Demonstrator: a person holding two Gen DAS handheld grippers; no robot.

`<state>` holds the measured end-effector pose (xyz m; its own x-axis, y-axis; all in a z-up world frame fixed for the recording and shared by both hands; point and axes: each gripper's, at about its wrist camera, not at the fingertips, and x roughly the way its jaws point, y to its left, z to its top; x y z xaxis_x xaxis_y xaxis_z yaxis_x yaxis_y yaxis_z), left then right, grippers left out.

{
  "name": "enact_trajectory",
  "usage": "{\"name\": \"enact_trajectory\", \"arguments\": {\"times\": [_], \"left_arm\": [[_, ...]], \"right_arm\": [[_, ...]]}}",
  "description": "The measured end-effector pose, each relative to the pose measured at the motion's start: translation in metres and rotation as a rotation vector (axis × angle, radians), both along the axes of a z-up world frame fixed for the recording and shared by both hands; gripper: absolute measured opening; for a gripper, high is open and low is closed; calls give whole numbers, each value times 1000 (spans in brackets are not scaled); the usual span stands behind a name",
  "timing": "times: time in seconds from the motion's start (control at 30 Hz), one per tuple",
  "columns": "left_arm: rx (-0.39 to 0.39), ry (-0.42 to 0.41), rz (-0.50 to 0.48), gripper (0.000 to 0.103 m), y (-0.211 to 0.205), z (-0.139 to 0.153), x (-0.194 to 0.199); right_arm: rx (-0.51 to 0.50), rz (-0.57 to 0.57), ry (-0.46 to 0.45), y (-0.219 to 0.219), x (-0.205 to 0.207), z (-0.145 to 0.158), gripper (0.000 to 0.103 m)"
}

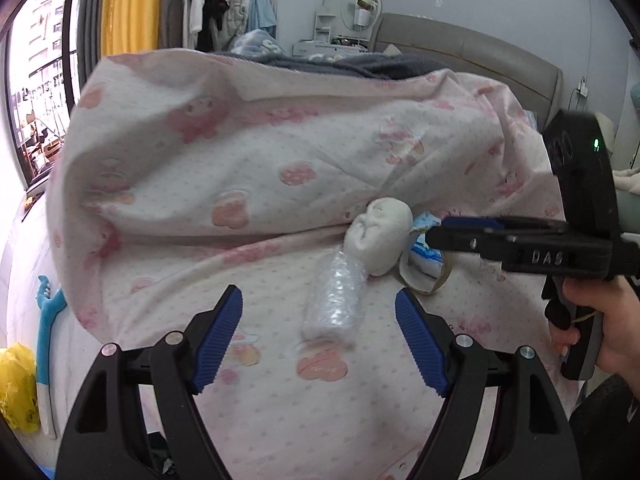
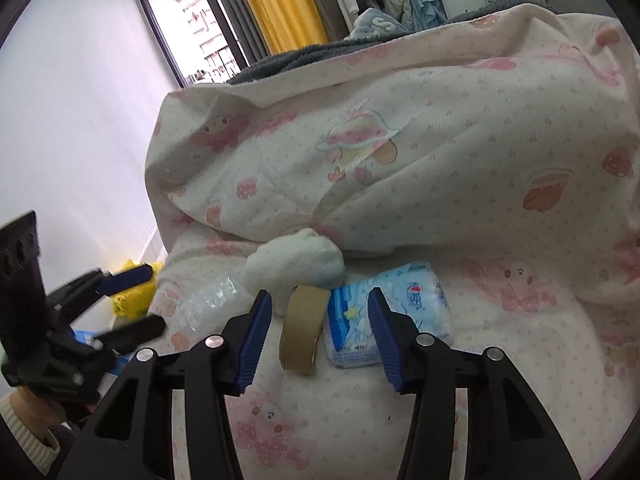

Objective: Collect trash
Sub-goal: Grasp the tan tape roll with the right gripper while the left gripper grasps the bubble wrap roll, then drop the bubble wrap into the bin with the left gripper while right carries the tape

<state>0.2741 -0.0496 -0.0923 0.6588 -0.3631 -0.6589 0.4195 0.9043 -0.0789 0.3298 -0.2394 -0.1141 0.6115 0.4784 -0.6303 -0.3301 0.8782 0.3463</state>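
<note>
On the pink-patterned bed sheet (image 1: 248, 400) lie a clear bubble-wrap roll (image 1: 332, 304) (image 2: 212, 306), a white crumpled wad (image 1: 380, 236) (image 2: 296, 264), a brown tape roll (image 1: 424, 280) (image 2: 302, 328) and a light blue tissue pack (image 1: 426, 254) (image 2: 356, 320). My left gripper (image 1: 320, 340) (image 2: 154, 298) is open, with the bubble-wrap roll just ahead between its jaws and untouched. My right gripper (image 2: 320, 340) (image 1: 436, 232) is open and hovers over the tape roll and the tissue pack. Its left pad stands apart from the tape roll, and its right pad overlaps the tissue pack's edge.
A bunched quilt (image 1: 240, 152) (image 2: 400, 140) rises right behind the items. A yellow plastic bag (image 1: 18, 388) (image 2: 128, 292) and a blue toy (image 1: 48, 320) lie off the bed's left side. A hand (image 1: 600, 344) holds the right gripper. The headboard (image 1: 480, 52) and hanging clothes (image 1: 216, 8) stand far back.
</note>
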Motion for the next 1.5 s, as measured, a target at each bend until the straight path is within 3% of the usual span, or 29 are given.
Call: {"name": "enact_trajectory", "arguments": {"times": [0.2, 0.63, 0.83, 1.5], "left_arm": [[-3, 25, 1, 77, -12, -11, 10], [-4, 75, -3, 58, -21, -25, 21], [-5, 103, 1, 41, -25, -29, 25], [-34, 75, 87, 37, 1, -4, -6]], "right_arm": [[76, 20, 17, -4, 3, 0, 45], [54, 63, 55, 8, 11, -9, 21], [45, 70, 52, 10, 9, -6, 20], [23, 95, -16, 35, -21, 44, 20]]}}
